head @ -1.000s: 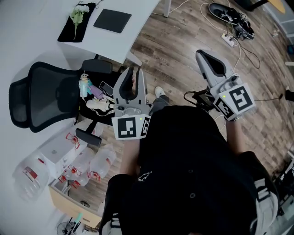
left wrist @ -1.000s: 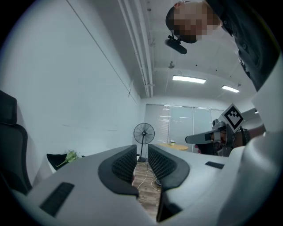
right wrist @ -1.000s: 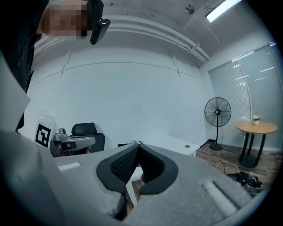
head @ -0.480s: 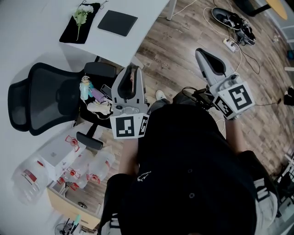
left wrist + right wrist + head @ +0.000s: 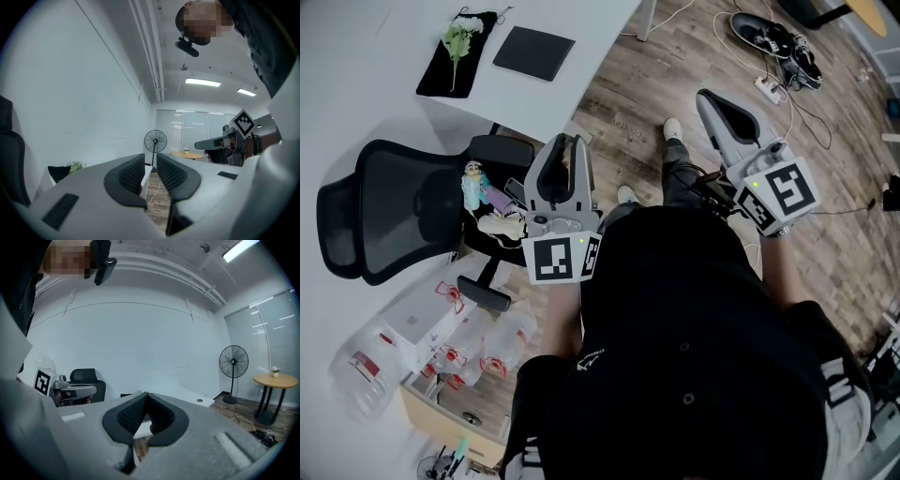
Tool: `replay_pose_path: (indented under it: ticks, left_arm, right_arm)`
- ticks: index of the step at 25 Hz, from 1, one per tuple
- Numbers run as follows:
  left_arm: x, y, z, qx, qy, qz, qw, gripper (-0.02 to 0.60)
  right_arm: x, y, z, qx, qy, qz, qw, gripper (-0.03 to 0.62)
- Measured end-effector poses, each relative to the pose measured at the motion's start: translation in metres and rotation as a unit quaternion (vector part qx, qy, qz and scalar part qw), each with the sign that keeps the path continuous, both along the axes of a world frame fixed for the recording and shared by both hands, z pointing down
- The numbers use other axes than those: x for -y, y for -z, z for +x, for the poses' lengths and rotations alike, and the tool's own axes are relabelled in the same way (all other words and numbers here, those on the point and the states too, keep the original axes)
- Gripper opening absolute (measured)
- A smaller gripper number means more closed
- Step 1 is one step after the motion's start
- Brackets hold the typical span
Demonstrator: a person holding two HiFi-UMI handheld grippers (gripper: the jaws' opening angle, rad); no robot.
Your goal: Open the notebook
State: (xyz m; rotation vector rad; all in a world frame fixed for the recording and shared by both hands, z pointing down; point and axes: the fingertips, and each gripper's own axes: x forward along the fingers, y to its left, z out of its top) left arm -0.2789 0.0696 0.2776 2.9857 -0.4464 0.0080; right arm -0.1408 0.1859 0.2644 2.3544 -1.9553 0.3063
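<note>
i'm at the approach, my left gripper (image 5: 567,142) with jaws a narrow slit apart on nothing and my right gripper (image 5: 711,99) pinched tip to tip, while the notebook (image 5: 534,52) lies closed on the table (image 5: 375,56) well ahead, so next i need to reach its cover edge.

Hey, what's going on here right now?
A person stands holding the left tongs and the right tongs in the air, both empty. The left jaws sit slightly apart; the right ones meet at the tips. The dark notebook lies closed on the white table, away from both, so opening it has not begun.
</note>
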Motion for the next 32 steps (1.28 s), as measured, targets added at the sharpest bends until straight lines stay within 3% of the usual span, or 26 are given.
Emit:
replay_pose_path:
  ticks: [19, 32]
  left_arm:
    - [0.028, 0.003, 0.112, 0.006, 0.107, 0.000, 0.9943, 0.078]
    - [0.021, 0.013, 0.150, 0.015, 0.198, 0.004, 0.9801, 0.078]
  right_arm:
    - [0.064, 0.005, 0.141, -0.003, 0.097, 0.000, 0.995, 0.002]
    - [0.082, 0.011, 0.205, 0.005, 0.167, 0.009, 0.986, 0.002]
